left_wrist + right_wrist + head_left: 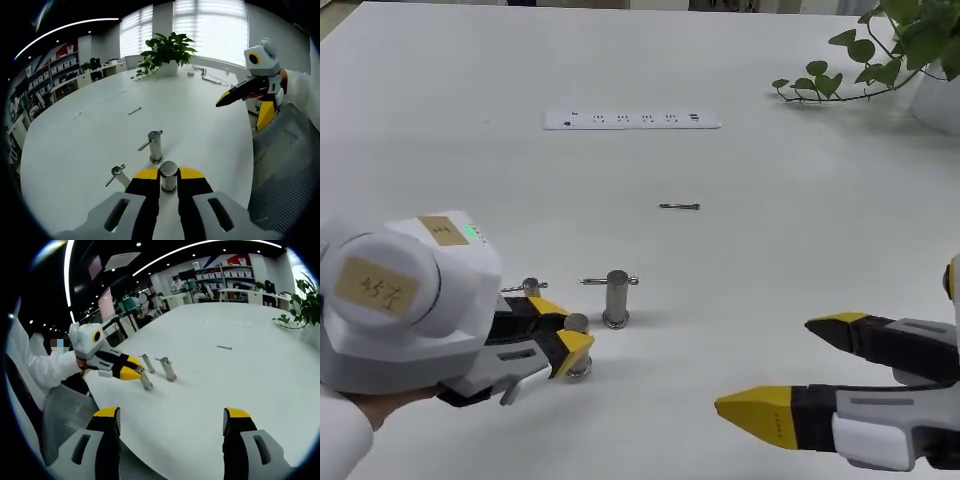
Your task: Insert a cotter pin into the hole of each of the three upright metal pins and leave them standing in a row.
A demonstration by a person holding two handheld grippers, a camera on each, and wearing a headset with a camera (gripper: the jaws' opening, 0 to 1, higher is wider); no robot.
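Observation:
Three upright metal pins stand on the white table [770,250]. My left gripper [570,343] [169,181] is shut on the nearest metal pin [577,340] [168,176] [145,380], which carries no cotter pin that I can see. The middle metal pin [616,297] [155,145] [168,368] has a cotter pin through its top. The far-left metal pin [530,287] [118,173] [148,362] also has one. A loose cotter pin [679,206] [134,111] [224,347] lies farther back on the table. My right gripper [798,366] [170,419] is open and empty near the front right.
A white power strip [632,120] lies flat at the back of the table. A potted plant [890,50] [167,50] stands at the far right corner. A mesh chair [285,165] is beside the table. Office shelves and desks stand beyond.

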